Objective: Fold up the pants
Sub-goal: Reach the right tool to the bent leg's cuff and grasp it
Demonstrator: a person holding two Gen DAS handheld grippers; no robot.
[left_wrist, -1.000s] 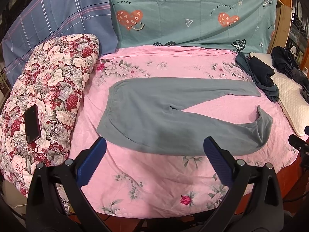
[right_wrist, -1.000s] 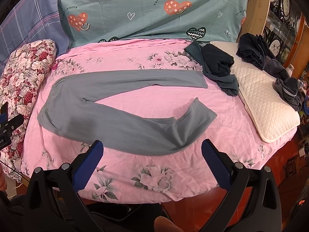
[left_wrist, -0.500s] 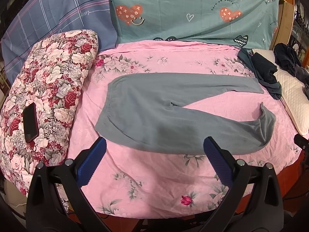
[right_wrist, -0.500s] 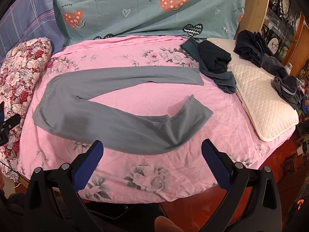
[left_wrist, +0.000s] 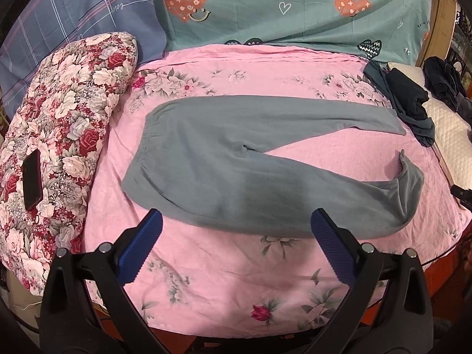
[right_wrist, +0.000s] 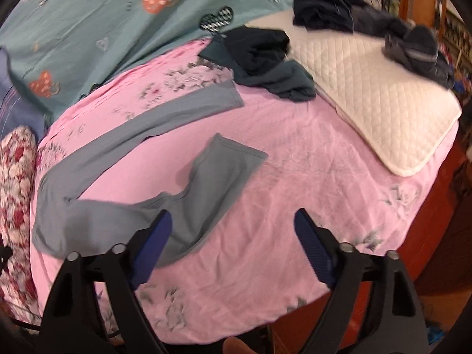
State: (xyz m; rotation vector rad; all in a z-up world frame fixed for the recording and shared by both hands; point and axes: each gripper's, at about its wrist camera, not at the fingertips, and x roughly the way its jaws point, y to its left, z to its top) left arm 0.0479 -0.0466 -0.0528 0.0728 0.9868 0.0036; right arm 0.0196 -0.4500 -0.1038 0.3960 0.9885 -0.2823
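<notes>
Both tools, left tool (left_wrist: 236, 221) and right tool (right_wrist: 233, 216), hang wide open and empty above seemingly flat grey pants (left_wrist: 236, 159).

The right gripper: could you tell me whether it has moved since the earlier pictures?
Yes. The right gripper has swung right and tilted: the white quilted pillow now sits nearer the view's centre, and the bed looks slanted.
</notes>
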